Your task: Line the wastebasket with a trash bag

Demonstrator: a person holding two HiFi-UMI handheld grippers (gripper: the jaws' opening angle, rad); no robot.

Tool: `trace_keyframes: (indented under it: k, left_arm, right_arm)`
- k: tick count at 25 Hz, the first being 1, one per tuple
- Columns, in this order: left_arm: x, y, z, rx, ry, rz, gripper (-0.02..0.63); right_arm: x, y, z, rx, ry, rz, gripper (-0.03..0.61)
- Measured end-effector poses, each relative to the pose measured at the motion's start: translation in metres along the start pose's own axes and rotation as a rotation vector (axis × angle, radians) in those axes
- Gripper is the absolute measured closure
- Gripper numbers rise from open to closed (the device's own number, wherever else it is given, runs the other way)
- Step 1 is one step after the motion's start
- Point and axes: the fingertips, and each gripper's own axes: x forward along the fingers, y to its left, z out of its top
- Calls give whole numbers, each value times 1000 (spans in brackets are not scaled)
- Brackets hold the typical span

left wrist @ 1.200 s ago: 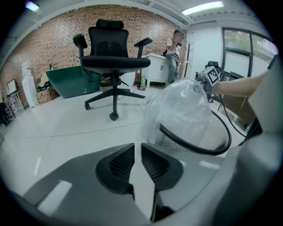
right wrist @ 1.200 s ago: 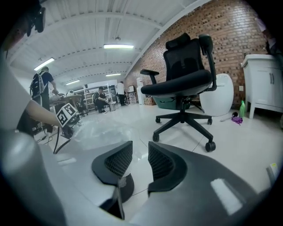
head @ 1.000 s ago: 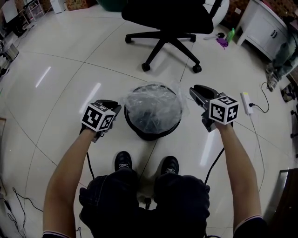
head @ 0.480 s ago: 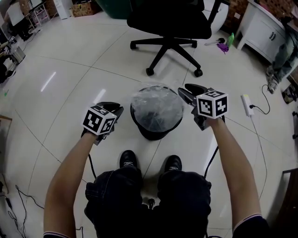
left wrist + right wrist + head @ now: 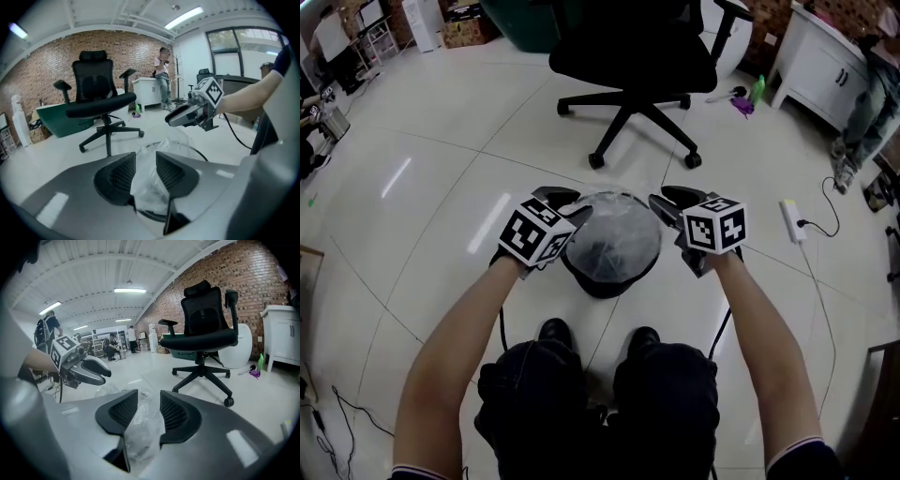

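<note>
A black round wastebasket (image 5: 610, 282) stands on the floor between my grippers, with a clear trash bag (image 5: 615, 231) bunched over its mouth. My left gripper (image 5: 567, 203) is at the basket's left rim. Its jaws are opening, and a fold of bag film (image 5: 149, 185) hangs in the gap between them (image 5: 145, 166). My right gripper (image 5: 664, 201) is at the right rim. It stands open, with crumpled bag film (image 5: 139, 433) between its jaws (image 5: 149, 411). Each gripper shows in the other's view: the right gripper (image 5: 187, 115) and the left gripper (image 5: 88, 371).
A black office chair (image 5: 630, 54) stands just beyond the basket. A white cabinet (image 5: 821, 62) and a power strip (image 5: 792, 221) with its cord lie to the right. The person's shoes (image 5: 550, 332) are right behind the basket. People stand far off in both gripper views.
My left gripper rose and swung right from beside the basket to its left rim, and its jaws spread. My right gripper shifted left to the right rim, then held still.
</note>
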Motion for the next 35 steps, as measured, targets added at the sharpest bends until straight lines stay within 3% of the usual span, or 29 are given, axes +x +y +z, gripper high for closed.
trace_keyframes:
  k: [4,10,14,15,17,19,27,35]
  left_arm:
    - [36,-24,23,106,22,-100,463]
    - [72,-55,24,169,78,-219,434]
    - [78,-66,5,187,137,-257,455]
    - [78,-67,2,190,148,-264,489]
    - [76,-66,-4,190,159,-263,580]
    - [73,-65,-7,177,162,-257,601]
    - [26,-65,-17,103,102,-221,601]
    - [-26,-81,-49,58,87,-192,601]
  right_arm:
    - [4,-5,3,13,17,4,430]
    - [13,-13,0,52,45,19,422]
    - [17,-13,-15,75,102,22,426]
    - [17,-12,-18,76,116,29,441]
    - [15,-9,-23,76,133,44,511]
    - [12,-5,-24,75,133,58,572]
    - [-25,3,-25,100,59,38,575]
    - [-60,18,-64,160,47,-13,575]
